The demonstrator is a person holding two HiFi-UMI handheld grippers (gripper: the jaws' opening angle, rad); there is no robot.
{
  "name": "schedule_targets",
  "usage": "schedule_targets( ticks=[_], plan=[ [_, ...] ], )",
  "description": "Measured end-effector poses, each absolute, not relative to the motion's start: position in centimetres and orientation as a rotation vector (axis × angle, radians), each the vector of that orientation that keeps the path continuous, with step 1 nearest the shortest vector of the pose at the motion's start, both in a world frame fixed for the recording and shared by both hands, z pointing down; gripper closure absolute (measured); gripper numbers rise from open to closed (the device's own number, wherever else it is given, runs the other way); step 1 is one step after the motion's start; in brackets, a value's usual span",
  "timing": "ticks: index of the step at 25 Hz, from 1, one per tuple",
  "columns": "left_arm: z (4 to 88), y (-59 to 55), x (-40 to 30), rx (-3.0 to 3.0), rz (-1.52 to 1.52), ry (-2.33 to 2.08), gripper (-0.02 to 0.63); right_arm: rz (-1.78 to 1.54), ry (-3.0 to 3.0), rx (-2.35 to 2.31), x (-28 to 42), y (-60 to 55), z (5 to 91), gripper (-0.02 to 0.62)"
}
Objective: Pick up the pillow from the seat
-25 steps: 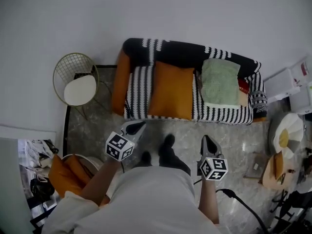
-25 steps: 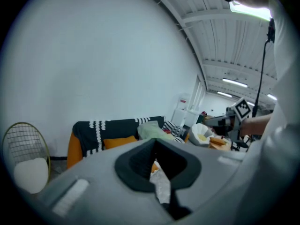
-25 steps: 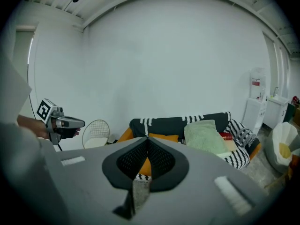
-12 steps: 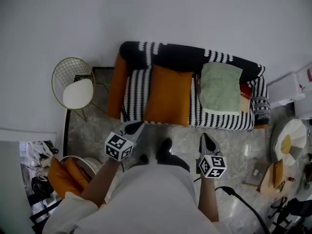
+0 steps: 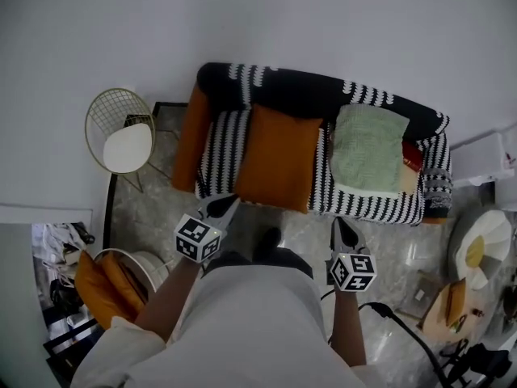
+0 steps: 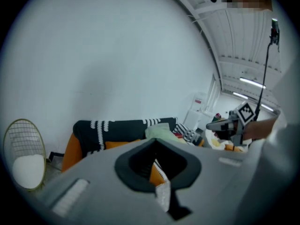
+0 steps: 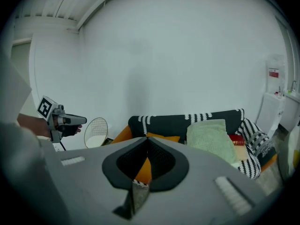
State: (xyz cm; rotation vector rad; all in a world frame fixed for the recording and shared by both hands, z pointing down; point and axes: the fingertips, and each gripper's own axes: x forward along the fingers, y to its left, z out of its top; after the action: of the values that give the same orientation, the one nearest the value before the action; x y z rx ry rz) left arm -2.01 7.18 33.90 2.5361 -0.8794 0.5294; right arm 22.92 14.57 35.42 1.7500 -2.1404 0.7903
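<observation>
A pale wall (image 5: 283, 14) fills the top of the head view, and the sofa (image 5: 283, 87) stands against it on a grey marbled floor (image 5: 153, 208). The sofa has a black back and a black-and-white striped seat. Its orange left arm shows, while its right end runs under striped cloth and is hard to read.

The person's pale-clothed torso (image 5: 250, 322) covers the floor in front of the sofa and hides all but the tip of one dark shoe.

The orange pillow (image 5: 279, 156) lies on the middle of the sofa seat and leans up toward the back. The green pillow (image 5: 369, 150) lies just right of it on the same seat. A red thing (image 5: 410, 156) pokes out from under the green pillow's right edge, and what it is cannot be made out.

Left of the sofa, well apart from it, stands a gold wire chair (image 5: 121, 132) with a white seat pad.

The left gripper (image 5: 224, 206) hangs just short of the sofa's front edge, below the seat's left part, apart from the orange pillow. Its jaws are pressed together with nothing in them. The right gripper (image 5: 343, 231) hangs in front of the sofa below the green pillow, also clamped together and empty. In both gripper views the closed jaws cover the lower part of the orange pillow.
</observation>
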Motion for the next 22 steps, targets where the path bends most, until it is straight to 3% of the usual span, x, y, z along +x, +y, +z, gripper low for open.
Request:
schedule_targets(
  ticks=[11, 22],
  plan=[
    [35.5, 5.1, 0.1, 2.510, 0.564, -0.910, 0.607, 0.822, -2.165, 1.658, 24.7, 11.2, 37.6, 0.591],
    [37.7, 1.2, -2.3, 2.481, 0.570, -0.909, 0.607, 0.849, -2.124, 1.633, 22.9, 7.5, 39.9, 0.591]
  ],
)
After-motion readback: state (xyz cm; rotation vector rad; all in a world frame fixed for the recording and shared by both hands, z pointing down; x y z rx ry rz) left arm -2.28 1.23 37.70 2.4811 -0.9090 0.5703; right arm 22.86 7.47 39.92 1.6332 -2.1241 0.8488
